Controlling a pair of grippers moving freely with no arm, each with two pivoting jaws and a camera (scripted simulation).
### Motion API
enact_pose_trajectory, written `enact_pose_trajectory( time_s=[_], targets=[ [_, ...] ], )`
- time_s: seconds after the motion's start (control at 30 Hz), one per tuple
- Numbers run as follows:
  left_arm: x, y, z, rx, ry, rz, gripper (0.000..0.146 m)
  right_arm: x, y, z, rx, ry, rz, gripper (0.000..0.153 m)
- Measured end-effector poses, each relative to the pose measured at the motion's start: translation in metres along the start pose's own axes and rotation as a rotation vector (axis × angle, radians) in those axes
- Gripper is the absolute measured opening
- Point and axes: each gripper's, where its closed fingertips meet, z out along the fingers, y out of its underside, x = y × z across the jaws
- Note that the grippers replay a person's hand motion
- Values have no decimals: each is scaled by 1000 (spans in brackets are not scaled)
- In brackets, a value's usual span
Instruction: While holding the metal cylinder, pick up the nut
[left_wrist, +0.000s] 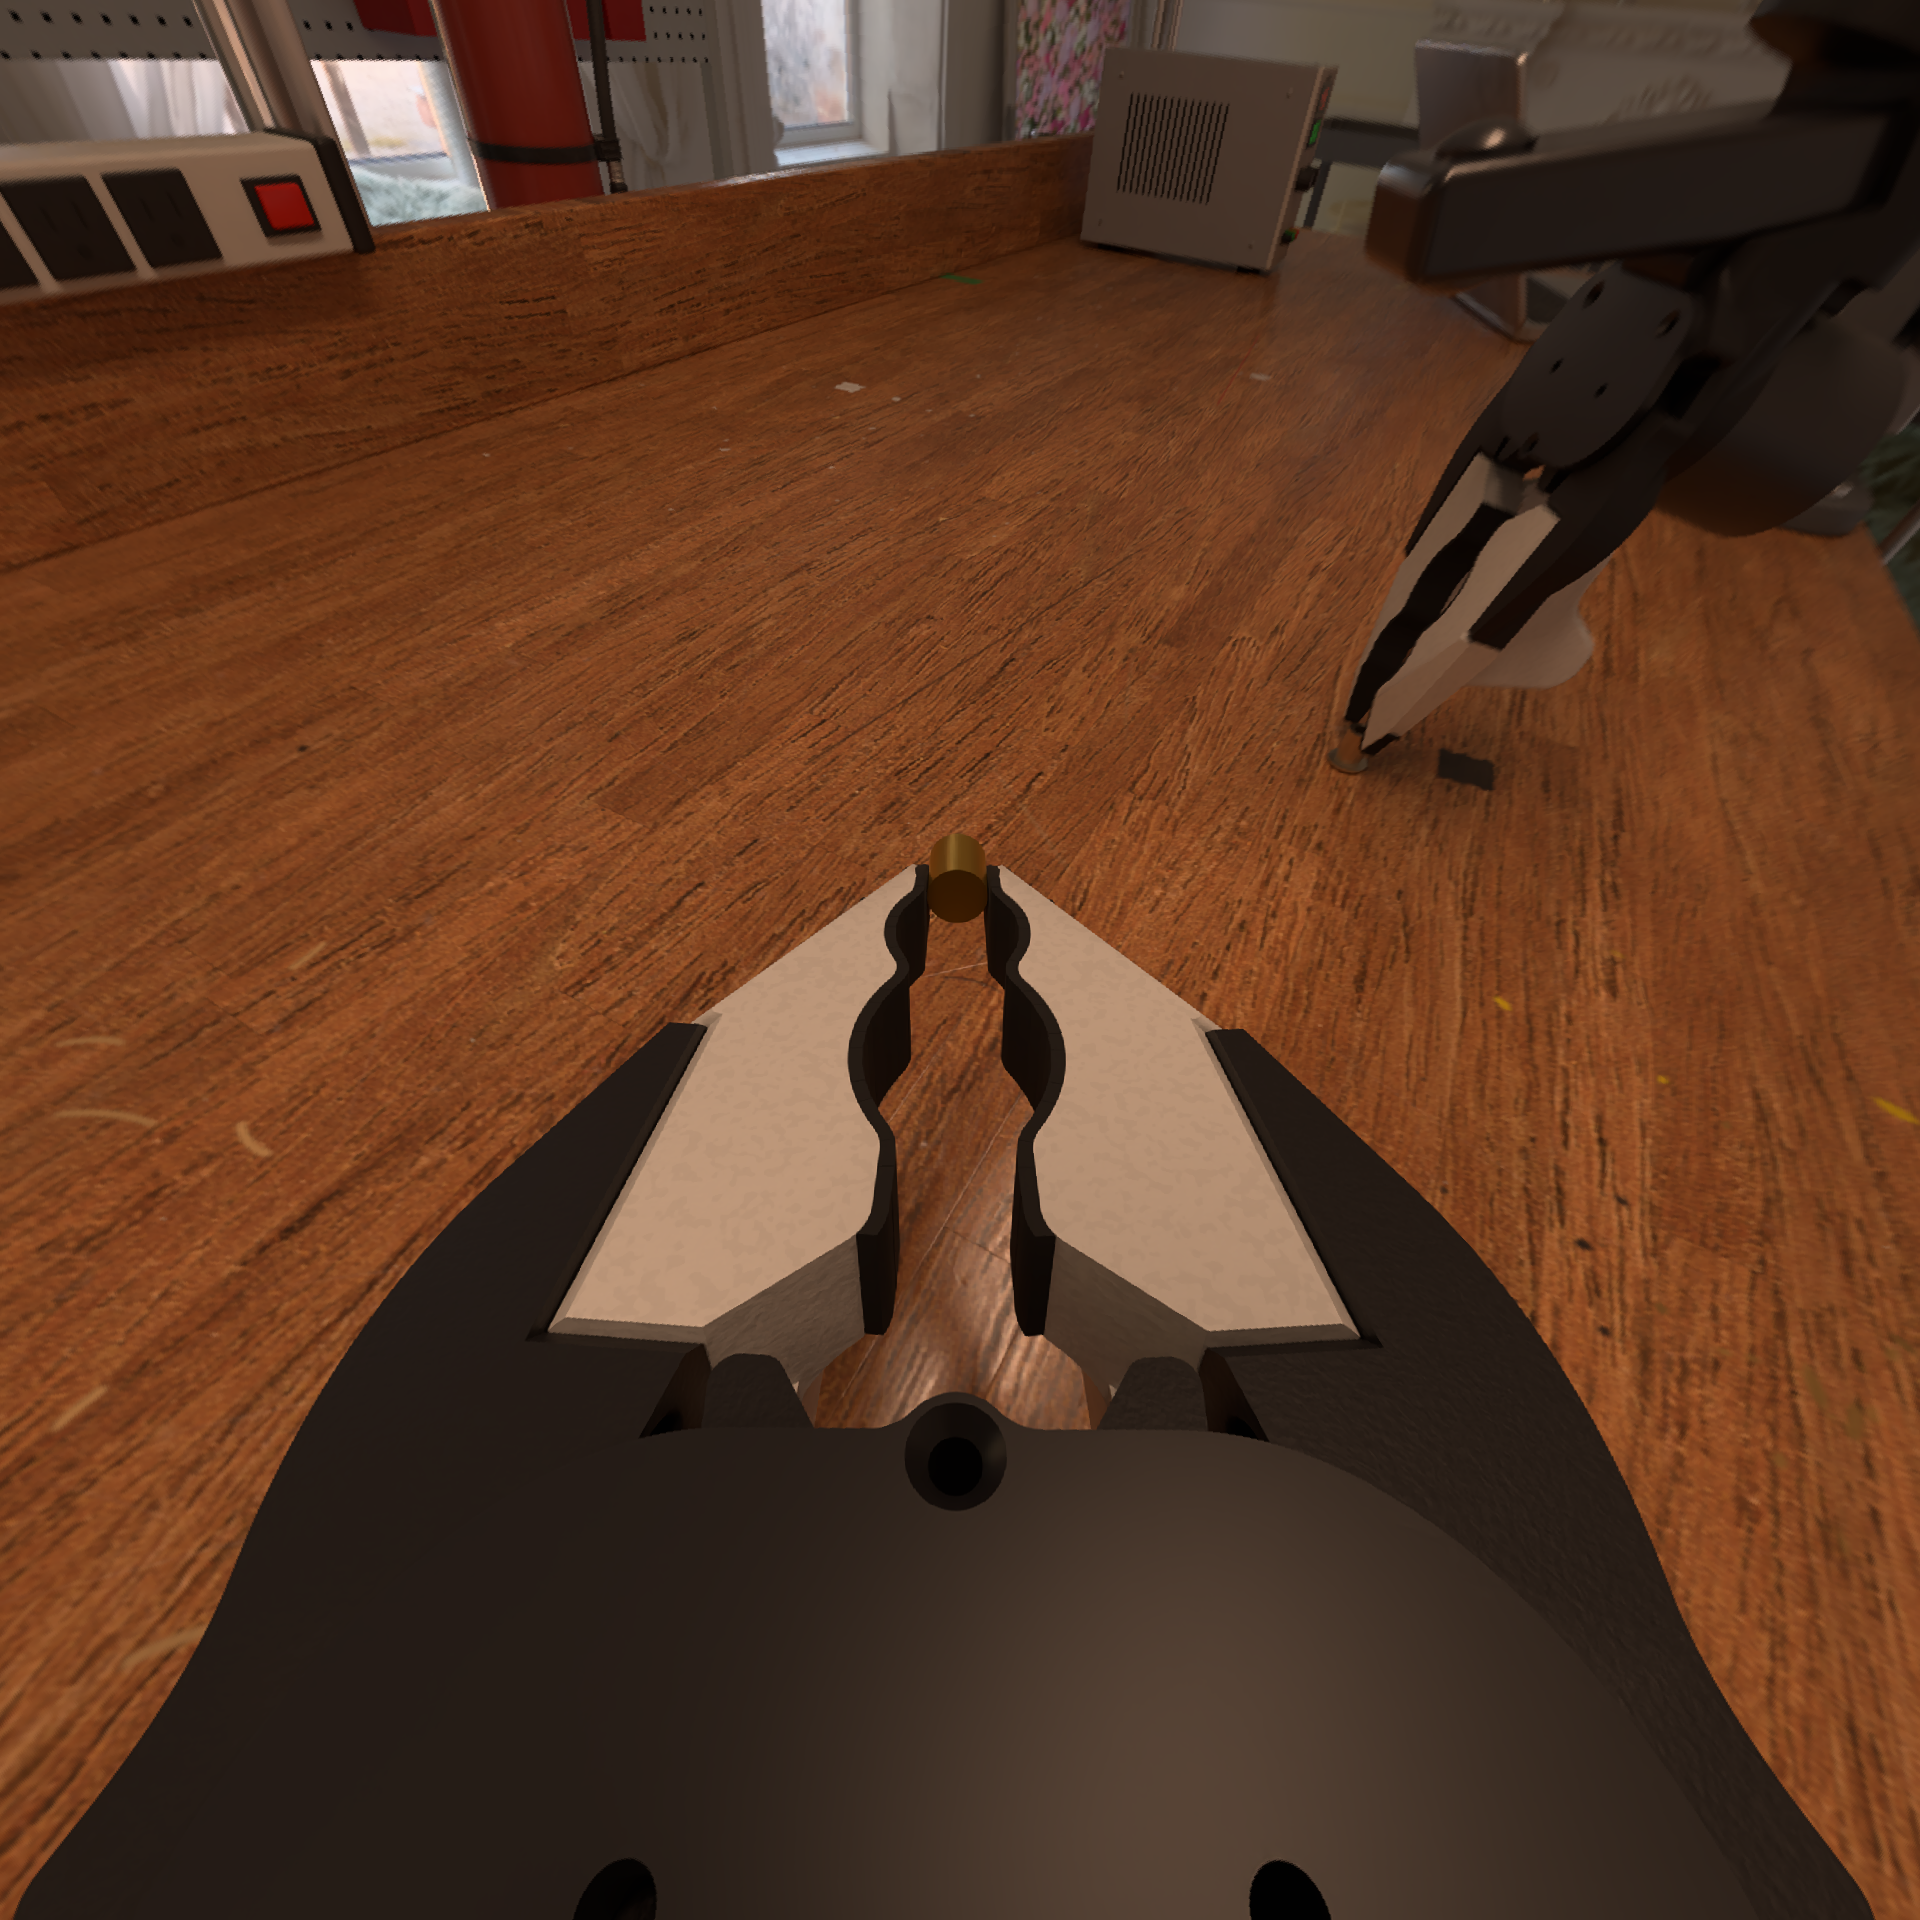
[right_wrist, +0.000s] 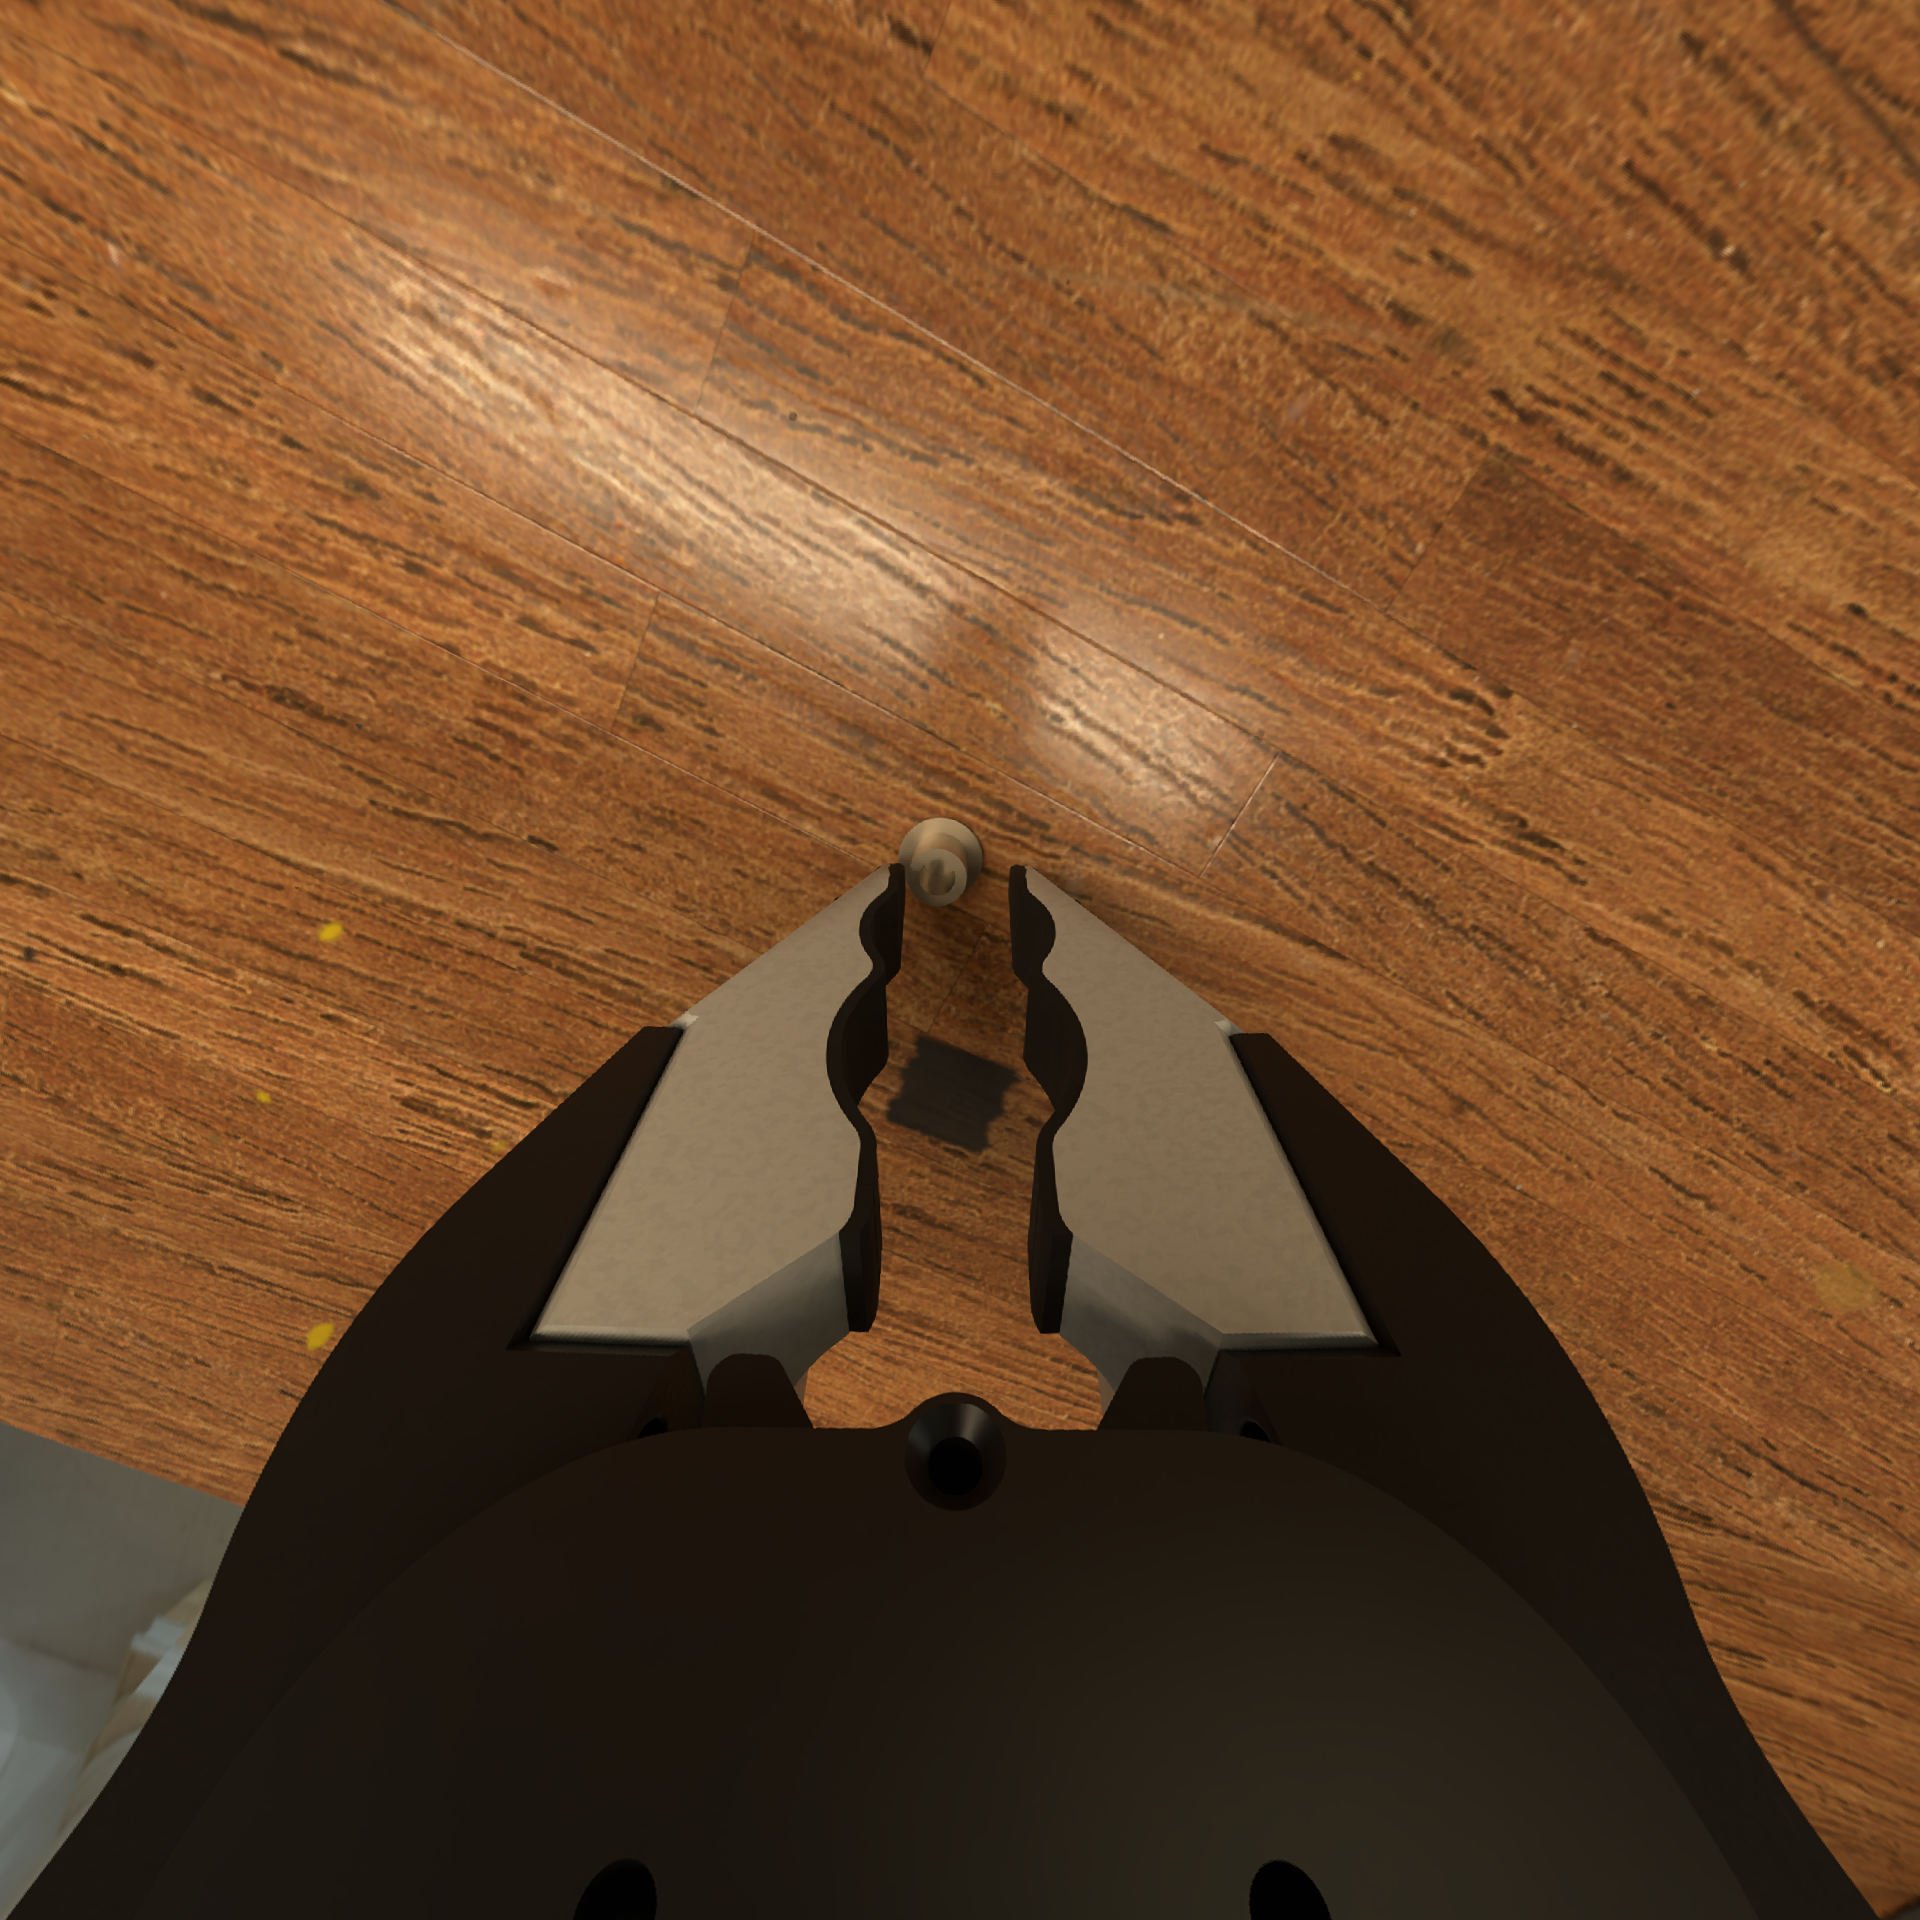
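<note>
Warm wooden benchtop (left_wrist: 727, 644) with a raised back edge. Beyond, bright windows (left_wrist: 810, 73), a white power strip (left_wrist: 156, 218), a grey vented box (left_wrist: 1195, 156).

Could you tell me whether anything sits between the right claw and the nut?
Nothing visible does. The right claw is open just over the nut, which lies on the bare table beside one fingertip. The left claw grips the cylinder well away.

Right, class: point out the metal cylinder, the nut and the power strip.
metal cylinder (left_wrist: 957, 891), left wrist view, round end face.
nut (right_wrist: 940, 875), right wrist view, top face at its hole.
power strip (left_wrist: 156, 213), left wrist view, socket face.
</note>
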Motion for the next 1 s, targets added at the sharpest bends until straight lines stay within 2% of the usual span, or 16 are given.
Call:
enact_pose_trajectory(
  time_s=[0.17,0.37,0.43,0.67,0.73,0.87,0.93,1.0],
  targets=[
    [1,0,-4,21,48,-77,10,-1,7,4,-97,30,-9,20],
    [3,2,-4,9,58,-66,10,0,7,4,-127,46,-27,16],
    [4,3,-3,-1,61,-62,10,-3,6,5,-139,43,-47,11],
    [7,4,-4,-6,73,-62,10,-9,1,6,-139,12,-112,10],
    [7,4,-4,-3,78,-67,10,-21,-13,8,-37,-88,-128,10],
    [14,5,-3,-10,129,-93,10,-48,-62,1,349,-418,-135,10],
    [20,8,-1,-25,168,-108,10,-58,-82,-6,512,-583,-53,10],
    [29,10,1,-40,216,-126,10,-67,-96,-15,603,-776,68,10]
  ],
)
